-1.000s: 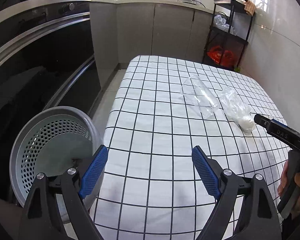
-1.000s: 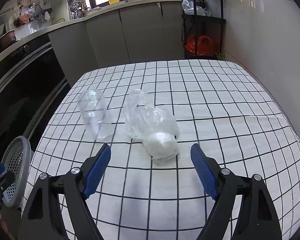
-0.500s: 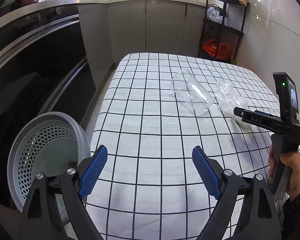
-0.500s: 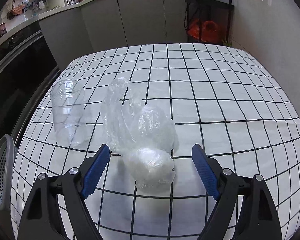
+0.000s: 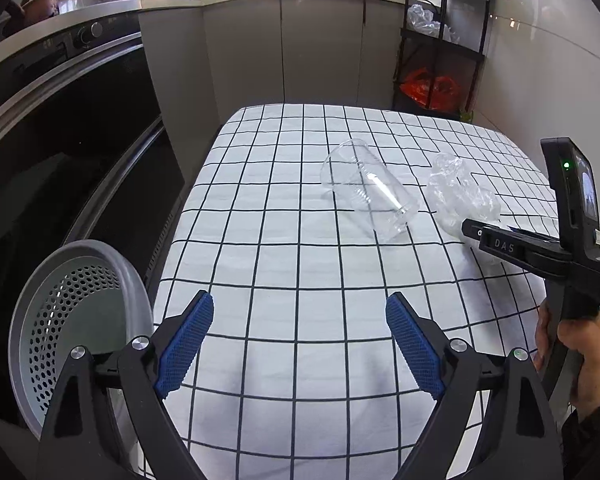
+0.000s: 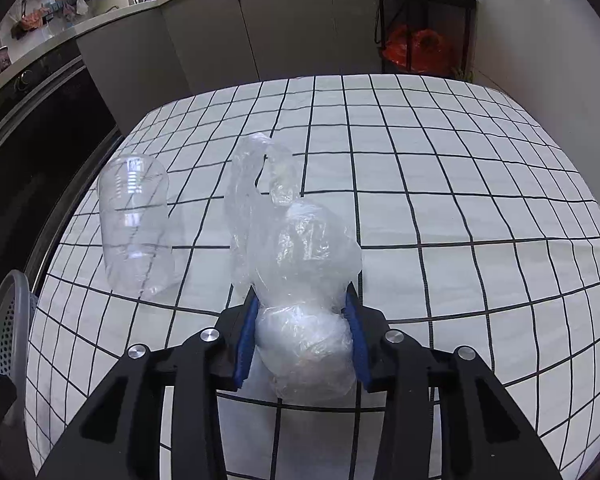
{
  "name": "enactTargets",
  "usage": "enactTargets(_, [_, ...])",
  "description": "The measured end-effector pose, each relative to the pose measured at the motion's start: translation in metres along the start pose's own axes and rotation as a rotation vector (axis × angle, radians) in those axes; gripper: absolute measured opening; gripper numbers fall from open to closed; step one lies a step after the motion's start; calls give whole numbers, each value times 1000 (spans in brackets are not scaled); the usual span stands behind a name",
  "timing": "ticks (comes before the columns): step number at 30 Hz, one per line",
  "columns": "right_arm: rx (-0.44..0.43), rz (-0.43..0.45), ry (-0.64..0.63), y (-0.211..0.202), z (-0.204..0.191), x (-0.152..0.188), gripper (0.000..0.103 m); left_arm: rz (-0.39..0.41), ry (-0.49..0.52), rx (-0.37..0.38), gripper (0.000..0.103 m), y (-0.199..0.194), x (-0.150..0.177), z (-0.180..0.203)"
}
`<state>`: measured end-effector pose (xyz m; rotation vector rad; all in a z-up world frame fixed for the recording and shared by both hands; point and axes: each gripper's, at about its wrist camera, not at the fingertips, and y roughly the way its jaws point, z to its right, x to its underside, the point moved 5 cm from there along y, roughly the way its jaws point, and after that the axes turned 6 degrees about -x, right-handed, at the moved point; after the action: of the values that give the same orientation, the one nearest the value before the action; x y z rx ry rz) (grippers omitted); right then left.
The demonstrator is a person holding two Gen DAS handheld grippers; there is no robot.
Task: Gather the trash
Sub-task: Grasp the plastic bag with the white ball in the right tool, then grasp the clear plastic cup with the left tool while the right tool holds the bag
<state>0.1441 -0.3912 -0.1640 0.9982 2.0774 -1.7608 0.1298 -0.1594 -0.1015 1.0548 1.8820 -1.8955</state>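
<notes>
In the left wrist view, the left tongs [image 5: 300, 336] hung wide open over the near part of the checked tabletop [image 5: 260, 264] with nothing between their blue pads. The grey perforated bin [image 5: 80, 320] stood just left of them, off the tabletop's edge. The clear plastic cup [image 5: 370, 194] lay on its side farther off, and to its right the right tongs had come in over the crumpled plastic bag [image 5: 460, 192]; from here their tips were hard to make out, so the grip itself could not be judged.

In the right wrist view, the right tongs [image 6: 302, 344] had just been closing, and their pads now pressed both sides of the bag's [image 6: 300, 280] knotted white lump. The first piece of trash seemed secured, ready to lift. The cup [image 6: 136, 220] lay apart, to the far left.
</notes>
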Motion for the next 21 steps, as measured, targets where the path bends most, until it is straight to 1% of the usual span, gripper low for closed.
enactTargets(6, [-40, 79, 66, -32, 10, -16, 38, -8, 0, 9, 87, 19, -22, 28])
enactTargets(10, [-55, 114, 104, -46, 20, -21, 38, -23, -9, 13, 88, 38, -40, 46])
enactTargets(15, [-82, 127, 154, -50, 33, -25, 38, -65, -36, 13, 88, 67, -62, 63])
enactTargets(21, [-106, 132, 178, -50, 39, -28, 38, -107, -45, -12, 88, 99, -78, 75])
